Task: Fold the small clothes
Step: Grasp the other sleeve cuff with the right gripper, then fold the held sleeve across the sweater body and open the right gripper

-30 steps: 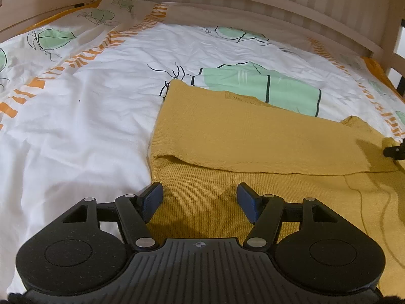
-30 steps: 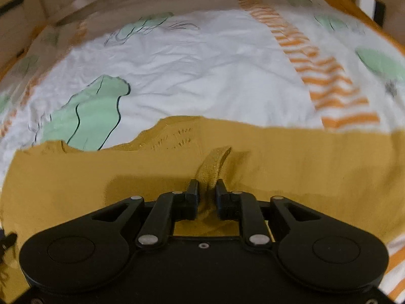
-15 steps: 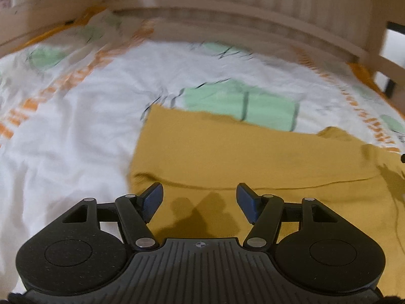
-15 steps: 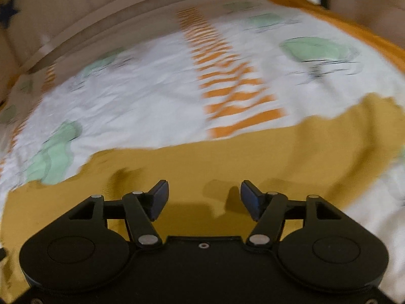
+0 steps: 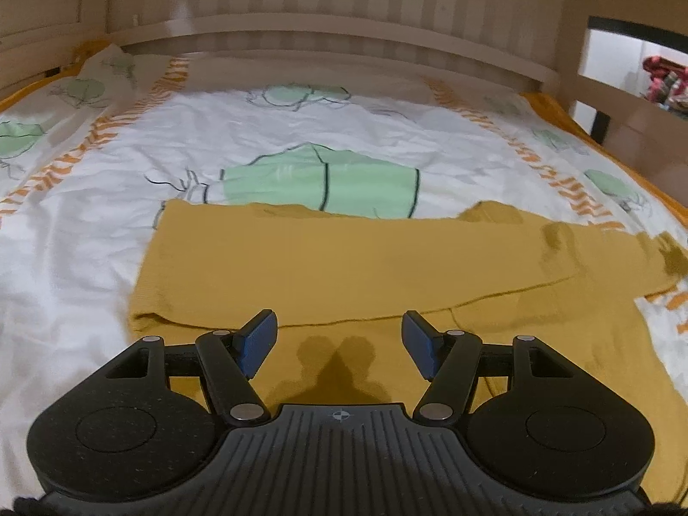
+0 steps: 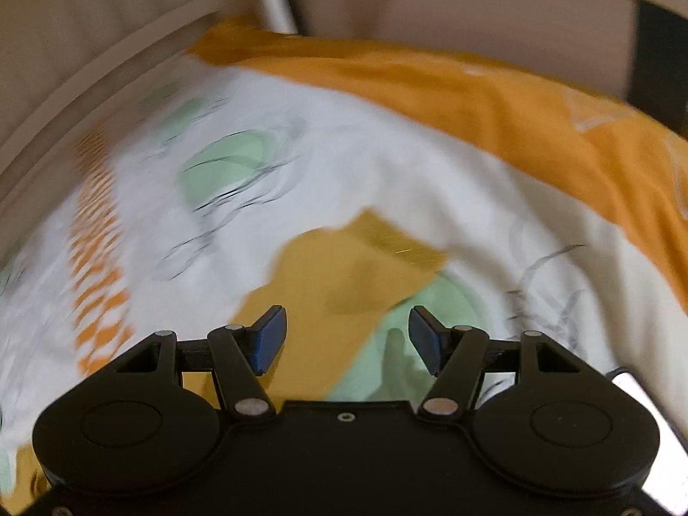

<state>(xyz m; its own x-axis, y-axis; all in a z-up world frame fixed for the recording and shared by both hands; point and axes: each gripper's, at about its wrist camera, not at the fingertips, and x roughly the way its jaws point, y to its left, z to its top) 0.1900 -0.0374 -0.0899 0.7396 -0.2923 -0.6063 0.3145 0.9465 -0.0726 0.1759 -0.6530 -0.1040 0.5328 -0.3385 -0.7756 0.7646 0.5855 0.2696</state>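
A mustard-yellow knitted garment lies flat on the bed, its far part folded over toward me so that a fold edge runs across in front of the fingers. My left gripper hovers open over the garment's near part, nothing between its blue pads. In the blurred right wrist view, my right gripper stands open and empty above one end piece of the same yellow garment, which lies on the sheet.
The white bed sheet has green shapes and orange striped bands. A wooden bed rail curves along the far side. An orange cover lies at the bed's edge in the right wrist view.
My right gripper let go of the pinched yellow fabric, opened, and swept fast sideways with a roll to the garment's end. My left gripper drew back a little, showing more of the garment.
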